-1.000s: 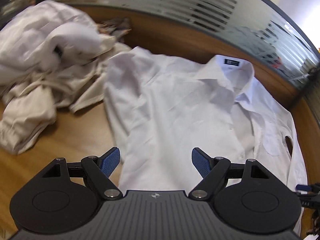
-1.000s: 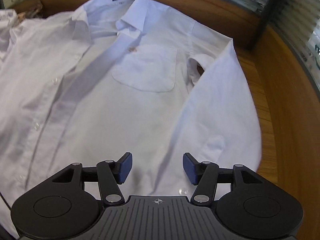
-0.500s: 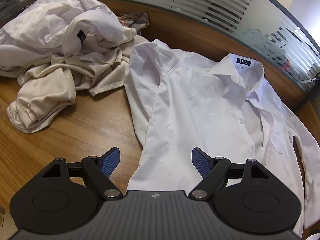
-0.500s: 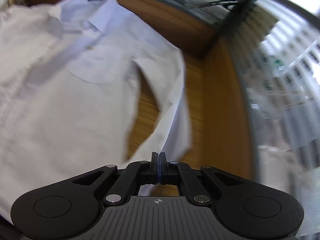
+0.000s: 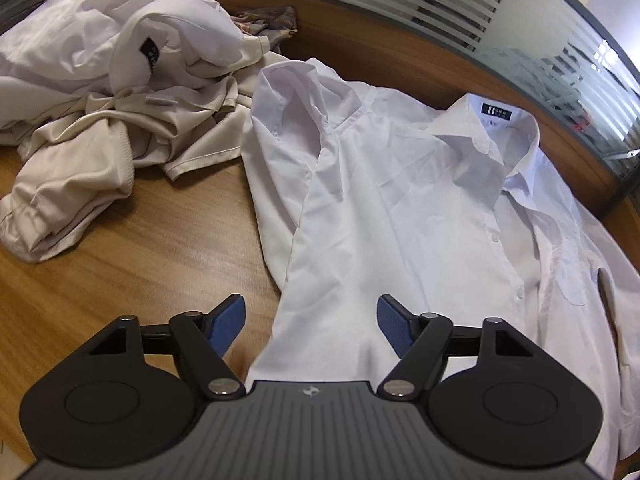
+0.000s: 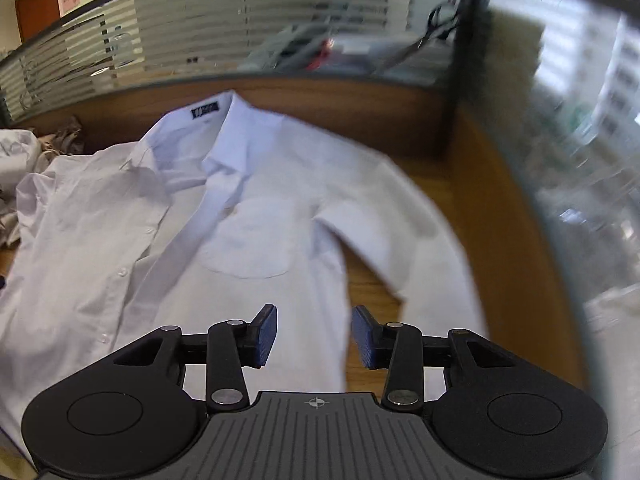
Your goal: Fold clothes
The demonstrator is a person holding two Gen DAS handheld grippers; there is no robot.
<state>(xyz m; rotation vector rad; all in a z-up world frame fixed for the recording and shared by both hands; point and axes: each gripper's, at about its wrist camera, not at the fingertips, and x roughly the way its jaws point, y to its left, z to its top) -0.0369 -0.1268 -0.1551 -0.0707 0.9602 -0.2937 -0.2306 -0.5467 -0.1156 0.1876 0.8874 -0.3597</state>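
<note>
Lying face-up on the wooden table [image 5: 132, 256], the white shirt [image 5: 400, 216] is looking light, limp and likeliest gripped at a hem or sleeve edge, while the left gripper [image 5: 311, 322] is narrowing and the right gripper [image 6: 314, 335] is widening, both holding nothing.

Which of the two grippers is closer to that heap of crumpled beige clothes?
Left. The left gripper hangs over the shirt's hem, the heap just beyond it. The right gripper is over the shirt's far side; the heap barely shows.

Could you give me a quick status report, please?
Left hand-held gripper closing, right hand-held gripper opening, both empty. White shirt flat, unfolded. Clothes pile alongside.
</note>
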